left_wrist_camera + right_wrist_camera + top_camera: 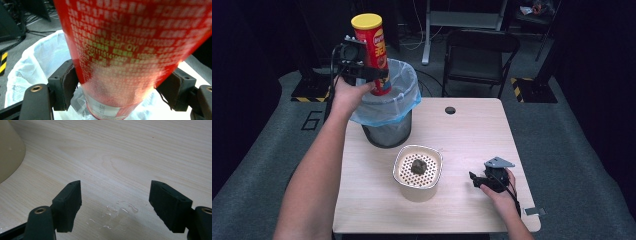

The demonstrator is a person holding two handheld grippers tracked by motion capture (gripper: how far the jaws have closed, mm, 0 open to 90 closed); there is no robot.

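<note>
Red chip can (375, 55) clamped in left gripper (362, 67) jaws above lined bin (389, 107), right gripper (484, 181) jaws apart, empty

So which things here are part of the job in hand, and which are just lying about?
In the job:
- red can, gripped by the left tongs
- lined bin, right under the can

Lying about:
- strainer bowl with a dark lump
- small puddle on the table
- right tongs, open, resting on the table
- folding chair behind
</note>
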